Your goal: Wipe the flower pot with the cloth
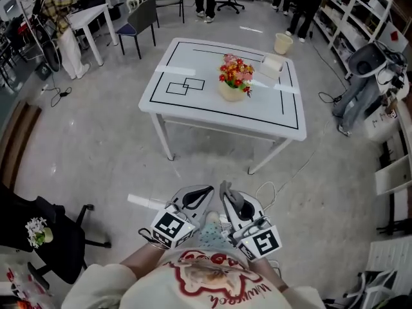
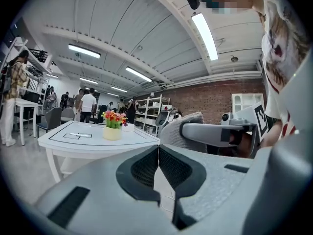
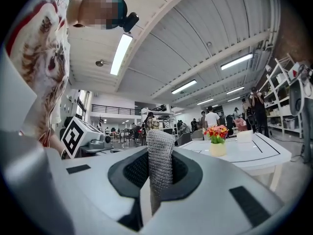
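Note:
A cream flower pot (image 1: 232, 91) with red and yellow flowers stands on the white table (image 1: 193, 111), far ahead of me. It also shows small in the left gripper view (image 2: 112, 131) and the right gripper view (image 3: 217, 148). My right gripper (image 1: 226, 195) is shut on a grey knitted cloth (image 3: 160, 168), which stands up between its jaws. My left gripper (image 1: 205, 194) is shut with nothing in it. Both are held close to my body, well short of the table.
A white box (image 1: 272, 65) lies on the table behind the pot. A bucket (image 1: 282, 43) stands on the floor beyond. A black office chair (image 1: 45, 237) is at my left, shelving (image 1: 360, 5) and people at the back. Cables (image 1: 270, 188) lie on the floor.

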`<action>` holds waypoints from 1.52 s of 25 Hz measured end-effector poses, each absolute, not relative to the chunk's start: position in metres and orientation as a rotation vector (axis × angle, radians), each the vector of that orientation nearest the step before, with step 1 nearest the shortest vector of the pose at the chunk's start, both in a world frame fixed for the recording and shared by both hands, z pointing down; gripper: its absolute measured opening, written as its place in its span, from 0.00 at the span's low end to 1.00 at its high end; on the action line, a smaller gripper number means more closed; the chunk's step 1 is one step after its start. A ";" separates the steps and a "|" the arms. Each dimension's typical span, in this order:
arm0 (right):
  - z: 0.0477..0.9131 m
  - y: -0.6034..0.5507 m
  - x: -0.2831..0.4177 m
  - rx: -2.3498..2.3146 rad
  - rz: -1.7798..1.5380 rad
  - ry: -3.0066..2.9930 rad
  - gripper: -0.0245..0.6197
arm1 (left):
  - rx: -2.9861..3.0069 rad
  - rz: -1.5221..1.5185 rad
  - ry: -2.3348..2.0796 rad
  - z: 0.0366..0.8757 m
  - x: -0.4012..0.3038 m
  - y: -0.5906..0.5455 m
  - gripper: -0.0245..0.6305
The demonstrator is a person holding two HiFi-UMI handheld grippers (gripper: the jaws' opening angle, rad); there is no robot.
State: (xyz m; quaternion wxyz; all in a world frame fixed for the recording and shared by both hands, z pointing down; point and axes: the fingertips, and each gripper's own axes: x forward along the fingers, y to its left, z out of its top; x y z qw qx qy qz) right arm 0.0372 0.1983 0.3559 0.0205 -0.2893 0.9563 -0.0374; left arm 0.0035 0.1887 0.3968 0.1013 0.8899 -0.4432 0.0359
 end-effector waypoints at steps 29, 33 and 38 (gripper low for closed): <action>0.375 -0.095 -0.016 -0.826 -0.005 3.054 0.08 | 2.696 0.226 -1.172 0.416 -0.057 -0.144 0.04; 0.400 -0.109 0.012 -0.797 0.024 3.194 0.08 | 2.646 0.255 -1.187 0.431 -0.061 -0.167 0.04; 0.409 -0.177 0.066 -0.956 0.041 3.233 0.08 | 2.589 0.263 -1.243 0.436 -0.055 -0.197 0.04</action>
